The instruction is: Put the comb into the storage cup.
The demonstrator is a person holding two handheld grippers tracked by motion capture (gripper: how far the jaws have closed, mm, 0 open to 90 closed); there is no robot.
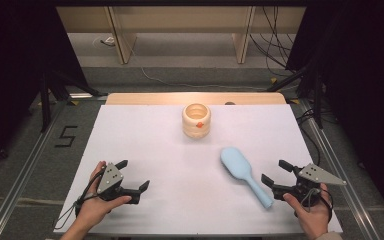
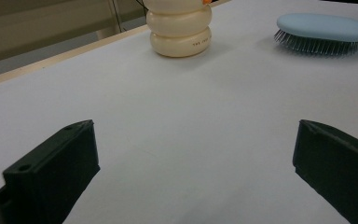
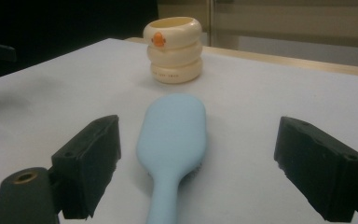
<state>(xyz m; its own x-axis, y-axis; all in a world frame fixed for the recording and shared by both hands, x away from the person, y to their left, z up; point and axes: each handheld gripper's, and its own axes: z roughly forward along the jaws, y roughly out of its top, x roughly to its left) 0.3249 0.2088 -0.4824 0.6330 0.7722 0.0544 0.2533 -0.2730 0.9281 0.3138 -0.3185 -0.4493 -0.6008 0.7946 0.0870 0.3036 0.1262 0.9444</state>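
The right gripper [image 1: 275,171] is resting with its jaws spread wide, framing the handle of the blue brush [image 1: 243,173], which is lying bristles down on the white table [image 1: 180,200] without touching either jaw. The left gripper [image 1: 133,175] is likewise sitting released over bare table, well apart from the brush. A cream cup [image 1: 196,120] is standing upright near the far edge.

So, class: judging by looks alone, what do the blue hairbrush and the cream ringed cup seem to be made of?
Hairbrush: probably plastic, with a smooth matt pale-blue back in one moulded piece; the left gripper view shows thin bristles underneath. Cup: glazed ceramic or glossy plastic, since its cream rings carry soft highlights; which one is unclear.
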